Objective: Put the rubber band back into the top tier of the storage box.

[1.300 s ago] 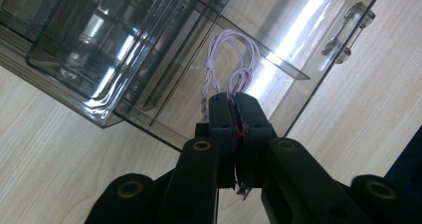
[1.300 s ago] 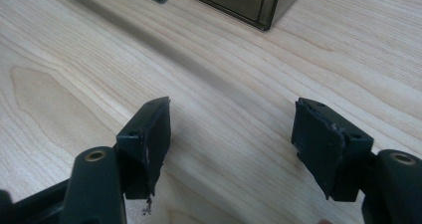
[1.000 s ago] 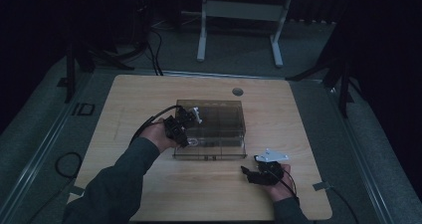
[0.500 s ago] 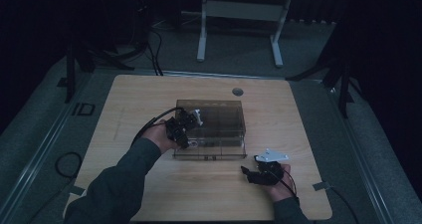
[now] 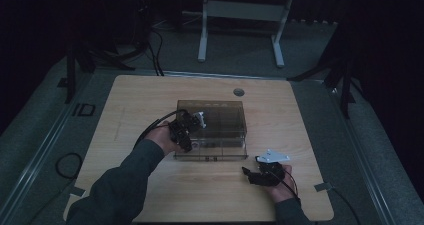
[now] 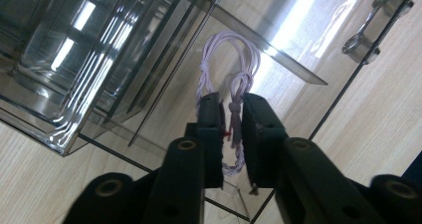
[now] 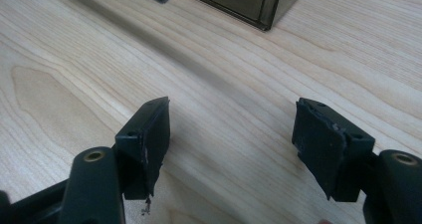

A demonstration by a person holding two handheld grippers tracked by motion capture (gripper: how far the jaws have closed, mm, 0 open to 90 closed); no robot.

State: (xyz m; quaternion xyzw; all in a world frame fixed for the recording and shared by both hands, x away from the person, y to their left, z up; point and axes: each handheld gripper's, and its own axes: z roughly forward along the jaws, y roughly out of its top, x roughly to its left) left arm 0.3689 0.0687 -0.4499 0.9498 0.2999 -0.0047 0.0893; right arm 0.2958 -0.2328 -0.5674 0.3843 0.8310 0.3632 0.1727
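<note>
Your left gripper [image 6: 230,129] has just been easing its jaws apart around the coiled white cord [image 6: 234,84], which lies inside the clear box [image 5: 220,116] at table centre. Looks like a release, drop done. Your right gripper [image 7: 231,144] sits spread and empty at 5 o'clock of the box.

white cord [image 6: 234,84], smoky clear box [image 5: 220,116], pale wood-grain table [image 5: 150,95], black hand-held gripper [image 7: 231,149]
</note>
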